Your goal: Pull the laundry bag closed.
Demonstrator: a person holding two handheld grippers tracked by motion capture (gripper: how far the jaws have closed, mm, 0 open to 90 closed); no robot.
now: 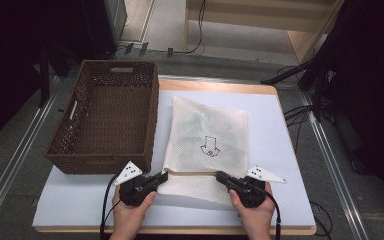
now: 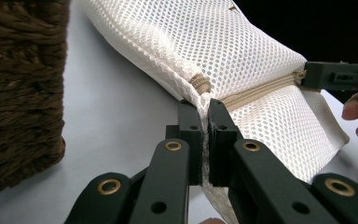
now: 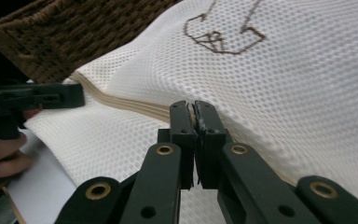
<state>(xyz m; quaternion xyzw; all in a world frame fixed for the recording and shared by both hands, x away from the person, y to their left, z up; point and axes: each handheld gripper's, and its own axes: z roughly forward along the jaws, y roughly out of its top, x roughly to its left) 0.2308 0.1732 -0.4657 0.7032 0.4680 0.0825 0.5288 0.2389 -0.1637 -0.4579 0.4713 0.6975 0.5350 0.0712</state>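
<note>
A white mesh bag [image 1: 207, 130] with a brown arrow-like drawing lies flat on the white table top, its beige zipper [image 2: 261, 88] along the near edge. My left gripper [image 1: 164, 176] is shut on the bag's near left corner, just past the zipper's end, and the mesh is pinched between the jaws [image 2: 204, 105]. My right gripper [image 1: 220, 176] is shut on the zipper pull [image 3: 195, 106] partway along the zipper line. From the left gripper view, the right gripper's tip [image 2: 307, 74] meets the zipper. The two gripper tips face each other across the bag's near edge.
A brown woven basket [image 1: 100, 162] stands at the table's left, right beside the bag and close to my left gripper [image 3: 77, 95]. The white table surface [image 1: 280, 130] ends a hand's width behind my hands. Dark stands and cables sit off the right side.
</note>
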